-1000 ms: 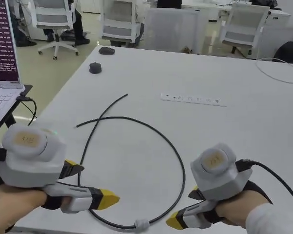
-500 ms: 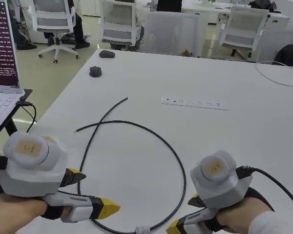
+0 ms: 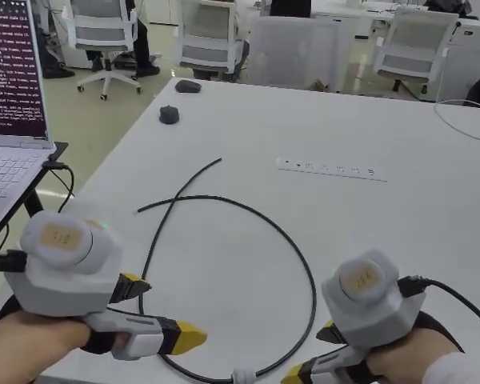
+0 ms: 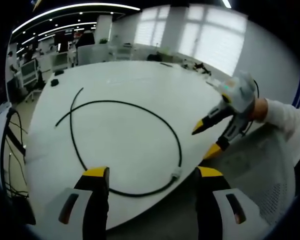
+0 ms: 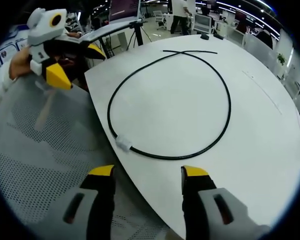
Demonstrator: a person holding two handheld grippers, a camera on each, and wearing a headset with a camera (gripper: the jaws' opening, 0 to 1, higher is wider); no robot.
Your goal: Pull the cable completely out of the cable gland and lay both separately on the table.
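Nothing is finished yet: the gland [image 5: 123, 143] is sitting on the cable [image 5: 167, 157], while the left gripper [image 4: 152, 172] and right gripper [image 5: 148, 171] are hovering released, grasping nothing.

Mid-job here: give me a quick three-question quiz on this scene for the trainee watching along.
1. Fill in: the left gripper and the right gripper both have jaws ___.
2. True or false: the cable gland has already come off the cable.
3. Where is the cable gland? A: in the left gripper. B: on the table, by its near edge. C: in the right gripper.
Key: 1 open; 2 false, the cable runs out of both ends of the gland; 3 B.
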